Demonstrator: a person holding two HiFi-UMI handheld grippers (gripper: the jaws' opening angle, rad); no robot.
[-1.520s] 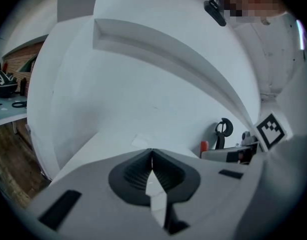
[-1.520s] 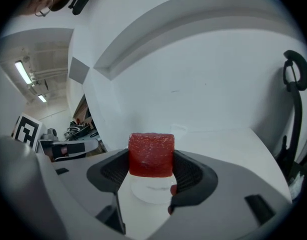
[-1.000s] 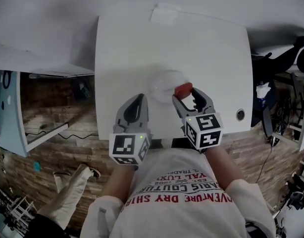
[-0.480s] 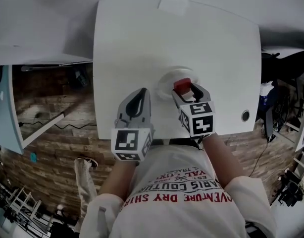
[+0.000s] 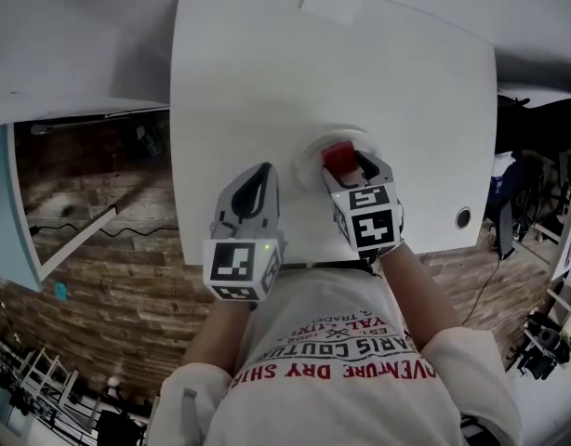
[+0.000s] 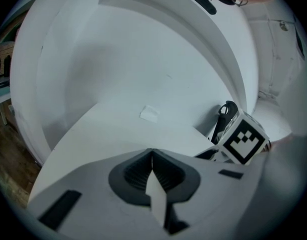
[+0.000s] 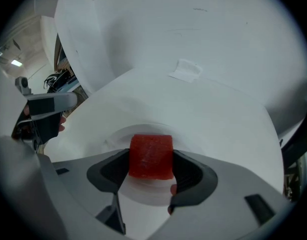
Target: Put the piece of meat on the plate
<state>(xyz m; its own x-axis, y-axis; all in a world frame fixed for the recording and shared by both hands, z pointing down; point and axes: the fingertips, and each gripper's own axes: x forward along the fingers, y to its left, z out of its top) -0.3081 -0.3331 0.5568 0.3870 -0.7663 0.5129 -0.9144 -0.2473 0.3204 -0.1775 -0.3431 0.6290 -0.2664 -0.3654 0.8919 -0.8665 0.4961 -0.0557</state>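
Note:
A red block of meat sits between the jaws of my right gripper, which is shut on it, both pads pressed against its sides. In the head view the meat hangs over the white plate near the table's front edge, with my right gripper pointing steeply down at it. The plate shows as a pale round rim right under the meat. My left gripper is shut with nothing in it, hovering left of the plate; its jaws meet in a line.
The white table carries a small white slip at its far edge and a round hole at the front right. Wooden floor lies left of the table. Another white surface stands at the left.
Both grippers have come down toward the table. The right one tipped more steeply and carried the meat lower over the plate.

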